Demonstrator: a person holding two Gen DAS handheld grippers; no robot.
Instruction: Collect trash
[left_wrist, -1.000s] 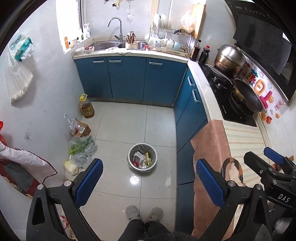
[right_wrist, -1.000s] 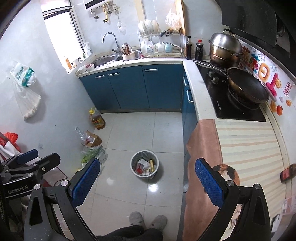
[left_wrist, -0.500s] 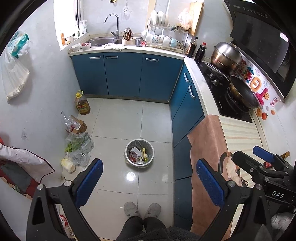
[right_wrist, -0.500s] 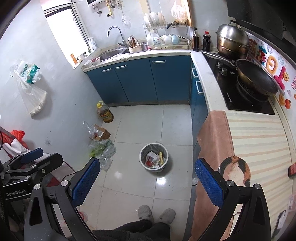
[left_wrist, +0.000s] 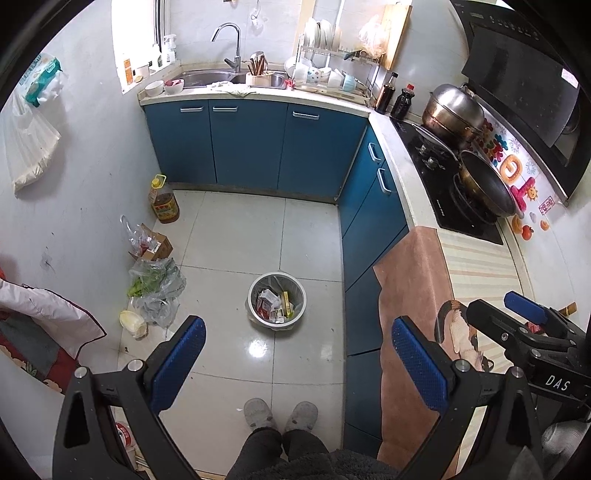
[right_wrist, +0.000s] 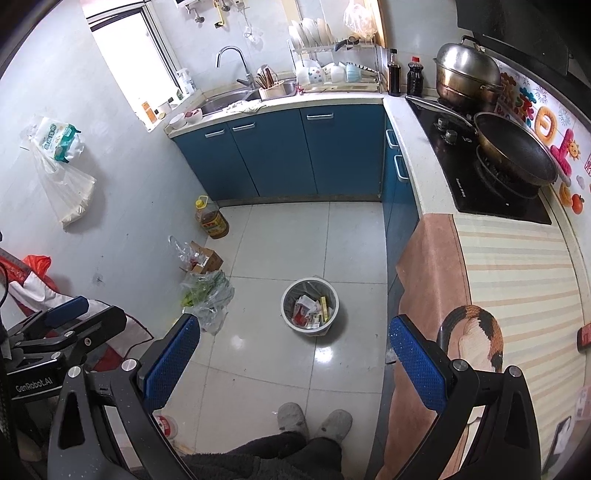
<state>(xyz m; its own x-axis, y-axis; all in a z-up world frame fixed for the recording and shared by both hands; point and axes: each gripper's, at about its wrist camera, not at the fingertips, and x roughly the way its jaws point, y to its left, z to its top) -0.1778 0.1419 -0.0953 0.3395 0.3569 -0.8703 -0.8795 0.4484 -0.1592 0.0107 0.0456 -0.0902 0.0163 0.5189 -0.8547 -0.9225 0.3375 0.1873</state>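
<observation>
Both grippers, left (left_wrist: 293, 363) and right (right_wrist: 293, 360), are held spread and empty above the floor-standing bin (left_wrist: 277, 302), judged light, its thin liner best pinched at the rim.

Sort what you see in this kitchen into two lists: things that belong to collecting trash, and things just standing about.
Job in hand: trash bin, holding wrappers; left hand-held gripper, open; right hand-held gripper, open.

Standing about: oil bottle; wok; steel pot; dish rack.
</observation>
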